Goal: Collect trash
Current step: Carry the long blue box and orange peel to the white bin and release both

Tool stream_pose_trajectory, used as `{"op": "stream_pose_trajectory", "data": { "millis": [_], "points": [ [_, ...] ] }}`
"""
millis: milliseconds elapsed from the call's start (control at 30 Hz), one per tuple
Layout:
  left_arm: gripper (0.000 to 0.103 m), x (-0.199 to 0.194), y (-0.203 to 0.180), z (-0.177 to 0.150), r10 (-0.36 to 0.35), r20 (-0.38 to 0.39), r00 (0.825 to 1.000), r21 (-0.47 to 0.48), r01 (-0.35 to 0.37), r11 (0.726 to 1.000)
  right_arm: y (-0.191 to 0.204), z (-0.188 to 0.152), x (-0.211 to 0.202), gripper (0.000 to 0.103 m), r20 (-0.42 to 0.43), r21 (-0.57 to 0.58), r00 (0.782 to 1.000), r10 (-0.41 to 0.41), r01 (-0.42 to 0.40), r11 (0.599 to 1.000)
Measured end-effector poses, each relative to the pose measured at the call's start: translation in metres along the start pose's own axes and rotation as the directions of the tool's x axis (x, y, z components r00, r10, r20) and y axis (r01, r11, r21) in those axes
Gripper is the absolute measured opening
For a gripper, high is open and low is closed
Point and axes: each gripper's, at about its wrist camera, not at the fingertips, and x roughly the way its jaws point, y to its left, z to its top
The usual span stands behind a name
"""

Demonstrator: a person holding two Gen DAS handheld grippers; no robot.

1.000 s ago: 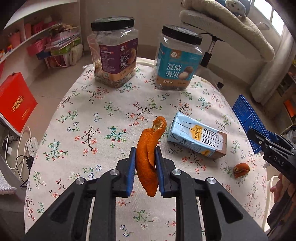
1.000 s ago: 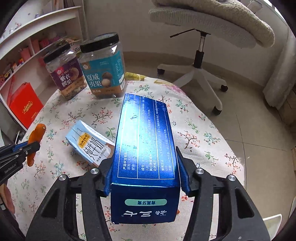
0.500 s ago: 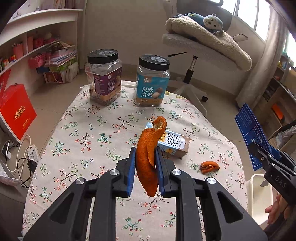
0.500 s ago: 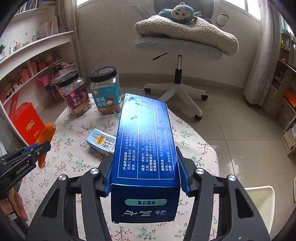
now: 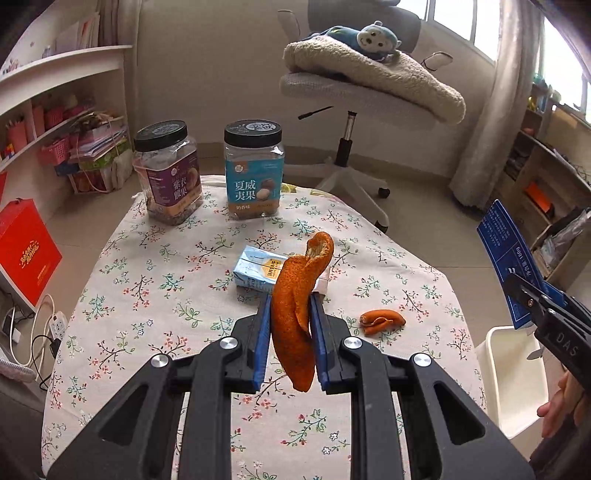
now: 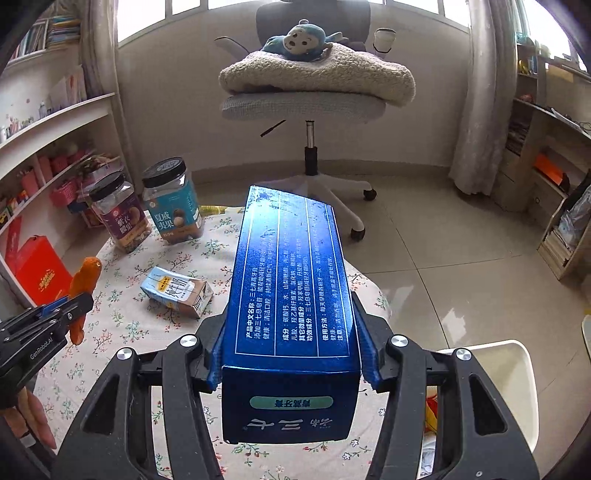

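Your left gripper (image 5: 290, 328) was squeezed tight on the long orange peel (image 5: 295, 314), up above the table (image 5: 147, 266). Your right gripper (image 6: 291, 354) hugged the blue box (image 6: 291, 280). The thin peel could have slipped out before the white bin (image 5: 506, 365), and the box could have bumped its rim.

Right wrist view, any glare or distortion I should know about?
Right wrist view: blown-out windows behind the chair, sheen on the blue box top, shelves bowed by the fisheye, dark corners. Left wrist view: same bowing, bright window top right, peel sharp.
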Motion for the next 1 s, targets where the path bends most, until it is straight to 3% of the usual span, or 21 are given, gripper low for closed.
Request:
{"op": "stream_pose_trajectory", "data": {
  "millis": [600,1000],
  "points": [
    [0.021,0.009,-0.075,-0.002,-0.086,-0.010,0.996,0.094,0.087,0.992,-0.077,-0.007,-0.026,0.053,0.010,0.093,0.994,-0.111,0.109,0.990],
    [0.021,0.011,-0.138,-0.009,-0.161,-0.025,0.987,0.174,0.163,0.971,-0.141,-0.022,-0.040,0.053,-0.032,0.175,0.979,-0.199,0.202,0.964]
  ]
}}
